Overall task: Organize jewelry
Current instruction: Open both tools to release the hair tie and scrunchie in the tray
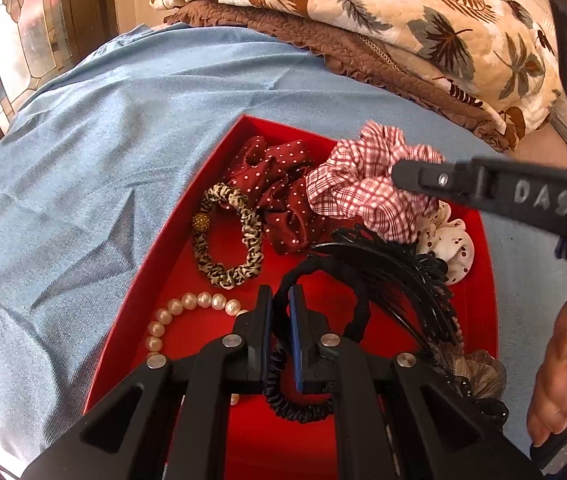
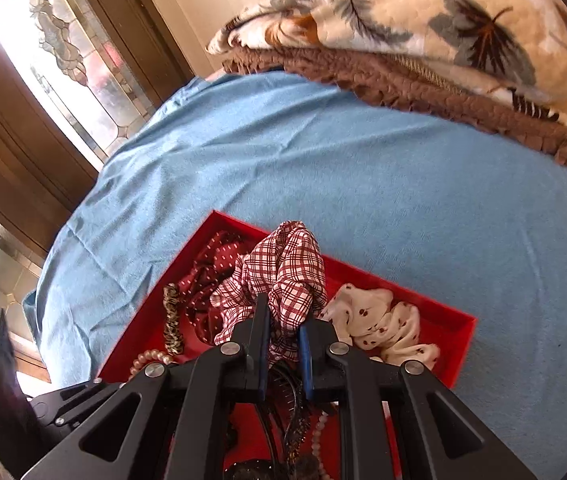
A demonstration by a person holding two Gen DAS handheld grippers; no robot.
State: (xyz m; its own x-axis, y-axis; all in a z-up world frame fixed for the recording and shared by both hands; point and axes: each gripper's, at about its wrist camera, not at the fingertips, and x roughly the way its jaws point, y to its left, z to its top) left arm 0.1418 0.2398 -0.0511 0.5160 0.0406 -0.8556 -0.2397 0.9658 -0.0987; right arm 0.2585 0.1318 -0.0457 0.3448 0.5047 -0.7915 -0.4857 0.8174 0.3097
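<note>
Right gripper (image 2: 282, 334) clamped on the checked scrunchie (image 2: 283, 276) above the red tray's (image 2: 459, 322) far side; left gripper (image 1: 281, 312) pinches the black scrunchie (image 1: 303, 408), near side. Sorting underway; next, place each clear of neighbours.

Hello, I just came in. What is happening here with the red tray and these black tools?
A person is sorting hair accessories and jewelry in a red tray on a blue cloth, with tongs in each hand. The left tongs are closed on a black hair tie. The right tongs are closed on a red checked scrunchie, held above the tray. A pearl bracelet, a dotted red scrunchie and a leopard hair tie lie inside the tray.
</note>
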